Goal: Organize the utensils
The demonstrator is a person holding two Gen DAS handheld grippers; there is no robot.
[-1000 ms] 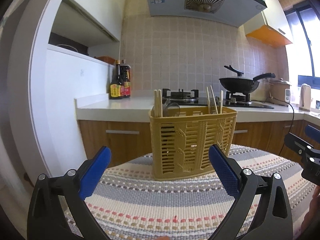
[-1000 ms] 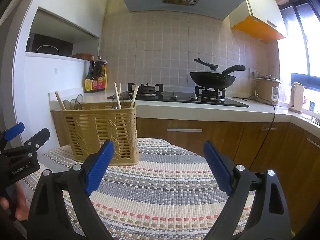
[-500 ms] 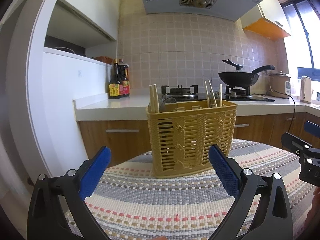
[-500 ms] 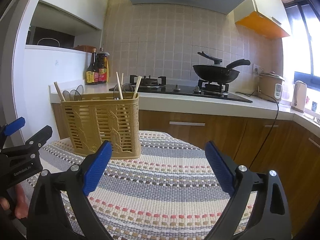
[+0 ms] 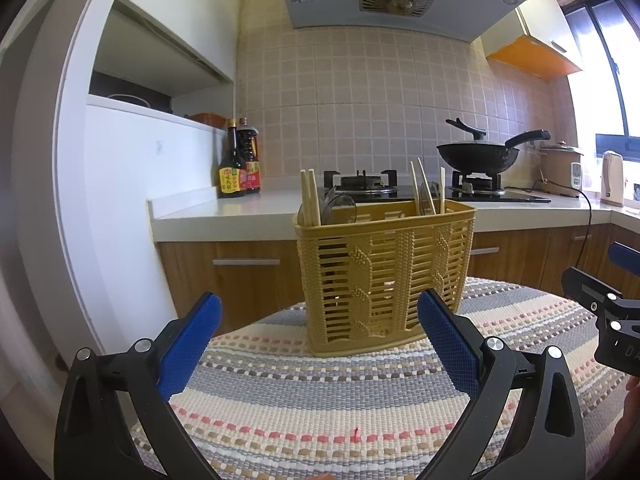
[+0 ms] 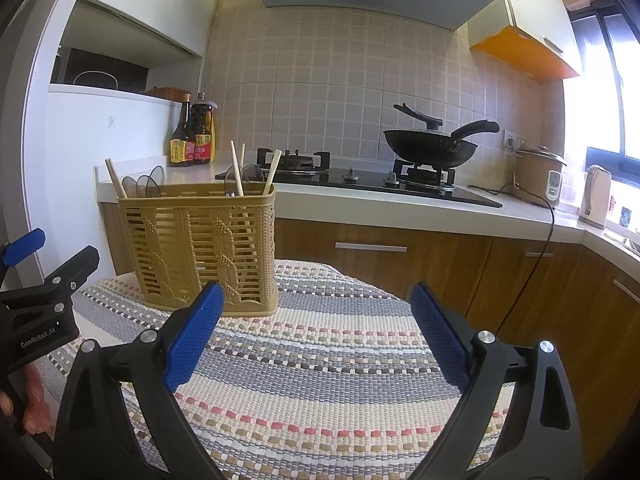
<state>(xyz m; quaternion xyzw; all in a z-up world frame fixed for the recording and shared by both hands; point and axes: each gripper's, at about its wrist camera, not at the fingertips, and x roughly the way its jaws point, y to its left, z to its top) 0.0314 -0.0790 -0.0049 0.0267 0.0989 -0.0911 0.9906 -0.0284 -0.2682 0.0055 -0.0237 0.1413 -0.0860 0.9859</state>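
Both my left gripper (image 5: 318, 342) and right gripper (image 6: 316, 336) hang spread wide and empty over the striped mat (image 5: 320, 392), the yellow utensil basket (image 5: 384, 276) upright ahead holding chopsticks (image 5: 310, 198), so I'd come in high and pinch one stick cleanly.

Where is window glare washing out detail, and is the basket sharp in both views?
Left wrist: window blown out at right edge, basket sharp, fisheye bends the white wall. Right wrist: glare whitens the kettle corner; basket still crisp.
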